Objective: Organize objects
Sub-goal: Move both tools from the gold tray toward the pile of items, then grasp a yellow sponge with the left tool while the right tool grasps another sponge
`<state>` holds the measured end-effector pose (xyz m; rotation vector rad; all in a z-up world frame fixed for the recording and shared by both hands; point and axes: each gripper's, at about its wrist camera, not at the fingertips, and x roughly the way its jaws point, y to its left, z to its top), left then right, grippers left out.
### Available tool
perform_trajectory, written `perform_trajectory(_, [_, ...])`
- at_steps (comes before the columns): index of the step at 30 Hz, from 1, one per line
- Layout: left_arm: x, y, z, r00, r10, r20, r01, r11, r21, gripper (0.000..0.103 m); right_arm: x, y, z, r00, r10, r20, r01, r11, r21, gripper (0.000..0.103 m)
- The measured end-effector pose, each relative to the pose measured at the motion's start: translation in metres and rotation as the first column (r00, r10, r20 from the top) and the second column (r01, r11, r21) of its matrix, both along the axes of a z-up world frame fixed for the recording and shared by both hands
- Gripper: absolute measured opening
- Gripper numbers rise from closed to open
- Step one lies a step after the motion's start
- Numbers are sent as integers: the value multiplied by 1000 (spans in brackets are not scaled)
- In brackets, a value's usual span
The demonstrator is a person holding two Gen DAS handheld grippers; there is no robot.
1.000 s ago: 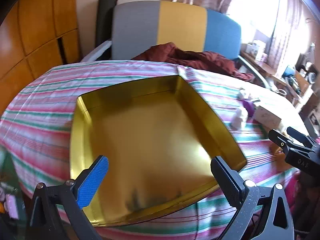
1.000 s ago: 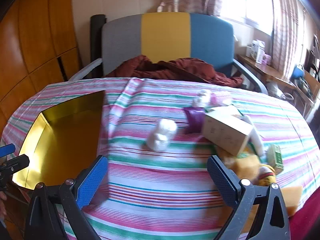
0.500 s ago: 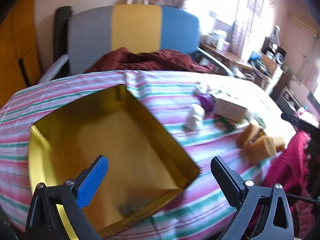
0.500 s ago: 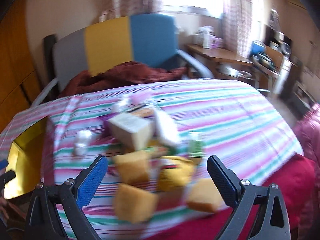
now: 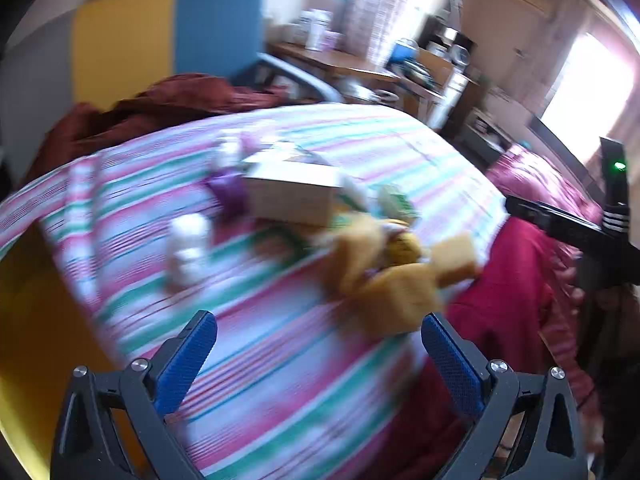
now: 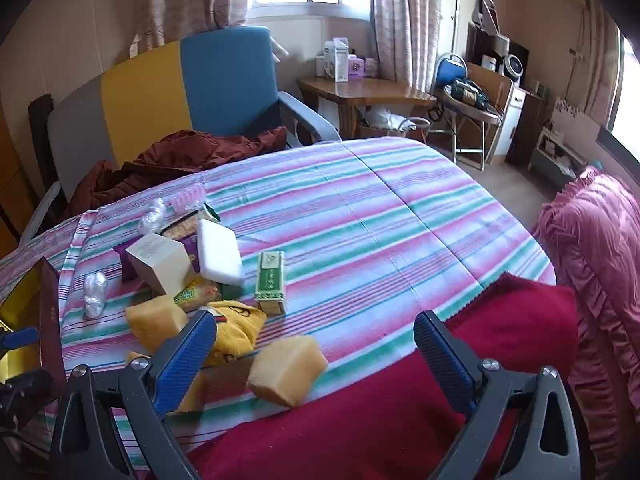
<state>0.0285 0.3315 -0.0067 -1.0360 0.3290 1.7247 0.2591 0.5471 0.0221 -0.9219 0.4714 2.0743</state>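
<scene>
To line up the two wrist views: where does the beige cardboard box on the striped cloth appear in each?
Left wrist: beige box, upper centre, blurred, beyond the open left gripper.
Right wrist: beige box, left of centre, beyond the open right gripper.
Shared landmark: the yellow-and-blue chair back.

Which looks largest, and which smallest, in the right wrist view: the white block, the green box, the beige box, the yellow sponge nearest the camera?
1. Yellow sponge, though nearness to the camera inflates it.
2. White block and beige box: too alike to rank.
3. Green box, the narrowest.
</scene>
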Motion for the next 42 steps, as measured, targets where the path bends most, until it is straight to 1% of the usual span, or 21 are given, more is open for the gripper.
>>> perform_trajectory(2, [15, 18, -2, 998, -61, 4, 61, 998, 2, 102, 6, 3, -3, 1000, -7, 5, 7, 1000, -10, 101])
perform_trajectory(4, [26, 34, -6, 994, -107, 5, 107, 994, -3, 98, 11, 5, -5, 1000, -10, 11, 10, 1000, -14, 101])
perform_trajectory(5, [32, 44, -10, 992, -128, 6, 128, 992, -16, 94, 11, 5, -7, 1000, -13, 13, 13, 1000, -16, 101])
perform_trajectory(6, [35, 52, -14, 990, -139, 8, 139, 990, -29, 90, 13, 5, -7, 1000, -16, 14, 16, 1000, -17, 101])
perform_trajectory(8, [40, 63, -24, 989, -148, 21, 149, 988, -50, 87, 16, 7, -7, 1000, -13, 17, 13, 1000, -19, 101])
perform_trajectory(10, [41, 74, -34, 988, -152, 39, 154, 985, -71, 80, 16, 10, -8, 999, 4, 33, -4, 1000, -24, 101])
perform_trajectory(12, [42, 82, -42, 987, -153, 42, 156, 984, -90, 63, 10, 11, -10, 997, 56, 56, -54, 998, -39, 101])
perform_trajectory(14, [41, 80, -47, 984, -161, 80, 168, 982, -85, 53, 0, 13, -15, 985, 154, 83, -147, 986, -81, 101])
perform_trajectory(15, [41, 78, -48, 983, -159, 86, 166, 983, -77, 52, -6, 13, -18, 974, 202, 99, -191, 976, -103, 101])
perform_trajectory(16, [41, 75, -48, 984, -158, 78, 163, 984, -67, 52, -13, 12, -22, 959, 257, 123, -241, 962, -127, 101])
perform_trajectory(19, [38, 65, -47, 983, -159, 90, 164, 985, -50, 50, -36, 7, -37, 884, 416, 211, -381, 905, -189, 101])
perform_trajectory(20, [36, 60, -47, 983, -156, 99, 160, 986, -41, 49, -43, 6, -45, 852, 470, 231, -421, 877, -231, 101])
perform_trajectory(23, [32, 51, -41, 984, -152, 92, 155, 988, -28, 49, -61, 3, -66, 758, 563, 329, -481, 823, -302, 101])
perform_trajectory(25, [30, 42, -39, 984, -146, 100, 148, 989, -17, 49, -71, 5, -80, 716, 588, 376, -483, 807, -341, 101])
perform_trajectory(26, [28, 38, -38, 985, -140, 105, 141, 990, -10, 49, -74, 6, -86, 701, 596, 390, -479, 800, -361, 98])
perform_trajectory(28, [26, 31, -36, 986, -130, 105, 131, 991, -2, 49, -78, 5, -94, 673, 608, 421, -478, 792, -380, 81])
perform_trajectory(29, [25, 26, -34, 986, -126, 107, 127, 992, 3, 49, -80, 5, -98, 664, 609, 435, -472, 792, -388, 66])
perform_trajectory(31, [22, 18, -32, 987, -116, 109, 115, 993, 12, 49, -78, 4, -99, 661, 600, 451, -465, 799, -381, 62])
perform_trajectory(33, [18, 10, -29, 989, -103, 106, 101, 995, 20, 49, -72, 1, -92, 680, 589, 437, -467, 807, -361, 61])
perform_trajectory(39, [4, -26, -12, 995, -28, 93, 22, 998, 63, 49, -52, -3, -45, 780, 476, 406, -429, 879, -208, 61])
perform_trajectory(42, [-8, -51, -2, 996, 35, 87, -42, 996, 83, 49, -54, -11, -16, 828, 450, 335, -428, 892, -142, 61])
